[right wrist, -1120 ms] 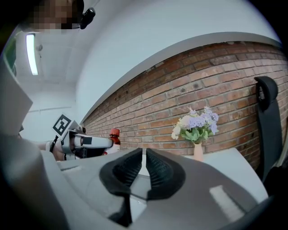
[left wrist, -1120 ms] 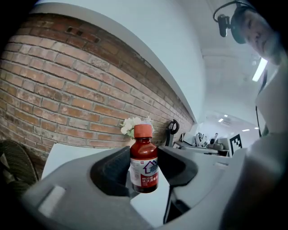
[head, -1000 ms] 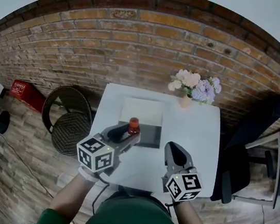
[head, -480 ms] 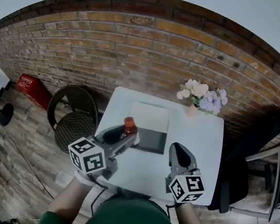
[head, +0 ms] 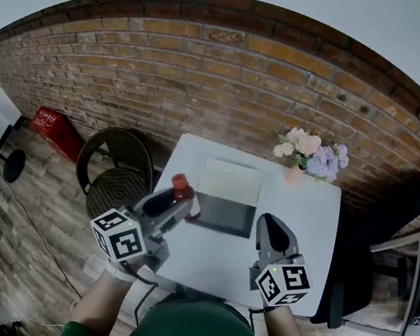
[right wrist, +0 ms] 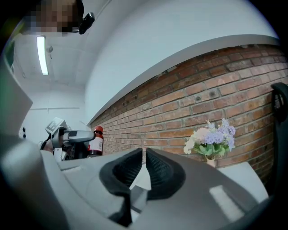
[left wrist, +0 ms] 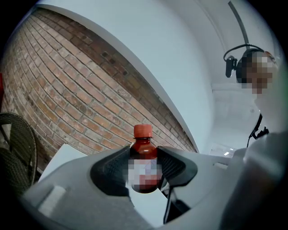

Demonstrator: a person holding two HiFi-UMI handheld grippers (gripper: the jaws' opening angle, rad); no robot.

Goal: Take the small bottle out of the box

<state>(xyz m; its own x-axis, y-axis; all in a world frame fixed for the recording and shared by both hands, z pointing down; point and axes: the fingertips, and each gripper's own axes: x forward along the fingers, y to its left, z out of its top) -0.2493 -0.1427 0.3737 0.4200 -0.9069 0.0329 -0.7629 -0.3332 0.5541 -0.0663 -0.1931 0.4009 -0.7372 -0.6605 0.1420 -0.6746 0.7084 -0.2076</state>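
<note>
Left gripper (head: 174,202) pinches the small bottle (left wrist: 144,150) upright at mid-body, cap free, left of the box (head: 222,215) and clear of it. Right gripper (head: 269,232), jaws pressed together on nothing, idles over the table (head: 304,217).

The head view looked steeply down from above the white table (head: 304,217), with the brick wall (head: 207,84) arching across the upper frame. The left gripper view sat close behind its own jaws, tilted up along that wall. The right gripper view faced the wall more nearly level, with the flowers (right wrist: 211,137) at right. All three shared the small bottle (head: 181,190) — centred in the left gripper view, at left in the right gripper view.
</note>
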